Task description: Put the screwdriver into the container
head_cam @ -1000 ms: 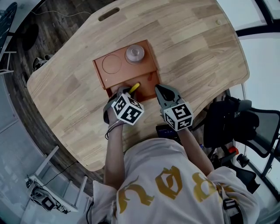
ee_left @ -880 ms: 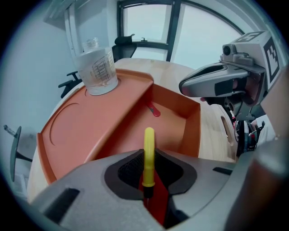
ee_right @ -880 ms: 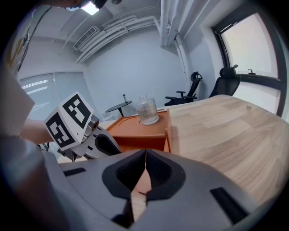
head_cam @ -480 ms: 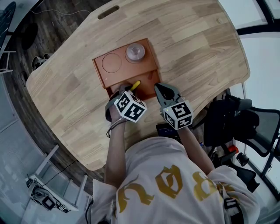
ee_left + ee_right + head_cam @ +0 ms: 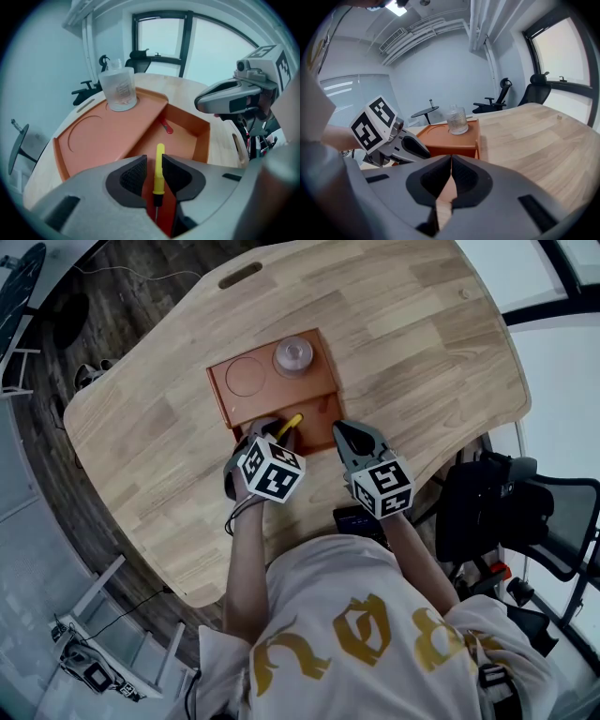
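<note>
Looks down on a pale wooden table (image 5: pixel 422 352) in a grey-walled office with large windows (image 5: pixel 161 40) and black chairs (image 5: pixel 536 91). On the table, an orange container (image 5: pixel 225 395) with a shallow tray section and a deeper compartment. Upright in the tray section, a clear cup (image 5: pixel 293 354); in the deeper compartment, a small red item (image 5: pixel 165 126). Clamped between the left gripper (image 5: pixel 153 160) jaws, the yellow-handled screwdriver (image 5: pixel 290 424), handle pointing out over that compartment. Just beside the container, the right gripper (image 5: pixel 451 159), jaws pressed together on nothing.
</note>
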The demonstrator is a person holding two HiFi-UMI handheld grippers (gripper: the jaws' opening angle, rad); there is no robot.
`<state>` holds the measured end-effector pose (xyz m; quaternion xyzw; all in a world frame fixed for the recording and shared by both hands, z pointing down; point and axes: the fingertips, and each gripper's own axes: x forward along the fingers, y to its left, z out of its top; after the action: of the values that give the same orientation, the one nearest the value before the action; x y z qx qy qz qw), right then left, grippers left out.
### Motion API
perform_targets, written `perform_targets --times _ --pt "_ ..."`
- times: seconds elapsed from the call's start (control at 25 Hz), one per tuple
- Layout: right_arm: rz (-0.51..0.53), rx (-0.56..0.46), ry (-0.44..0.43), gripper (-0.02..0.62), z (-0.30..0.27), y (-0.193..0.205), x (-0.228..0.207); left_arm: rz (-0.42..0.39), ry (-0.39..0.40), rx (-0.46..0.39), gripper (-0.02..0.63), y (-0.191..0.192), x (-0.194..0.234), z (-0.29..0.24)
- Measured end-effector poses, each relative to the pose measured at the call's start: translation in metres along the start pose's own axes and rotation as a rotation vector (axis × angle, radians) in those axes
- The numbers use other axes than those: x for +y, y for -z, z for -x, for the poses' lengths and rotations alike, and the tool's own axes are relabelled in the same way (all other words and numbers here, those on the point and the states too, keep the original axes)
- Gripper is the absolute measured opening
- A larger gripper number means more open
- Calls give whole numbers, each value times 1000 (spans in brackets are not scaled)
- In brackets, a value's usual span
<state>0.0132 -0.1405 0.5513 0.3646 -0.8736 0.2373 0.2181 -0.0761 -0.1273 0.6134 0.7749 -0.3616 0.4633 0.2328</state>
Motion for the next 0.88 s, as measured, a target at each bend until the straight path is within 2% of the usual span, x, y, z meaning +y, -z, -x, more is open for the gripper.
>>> perform_targets --times 0.32,0.4,0.56,0.72,0.88 --pt "32 -46 -21 12 22 -12 27 35 -72 -111 87 -4 -1 46" --pt "42 -53 -18 12 27 -14 30 52 -98 -153 59 -6 0 60" --pt "58 -81 -8 12 36 -19 38 105 -140 -236 23 0 1 88" --pt "96 -108 -4 12 47 -31 48 165 -173 -317 11 4 5 114" --pt "136 -138 -1 12 58 -43 61 228 -196 -434 11 1 7 149"
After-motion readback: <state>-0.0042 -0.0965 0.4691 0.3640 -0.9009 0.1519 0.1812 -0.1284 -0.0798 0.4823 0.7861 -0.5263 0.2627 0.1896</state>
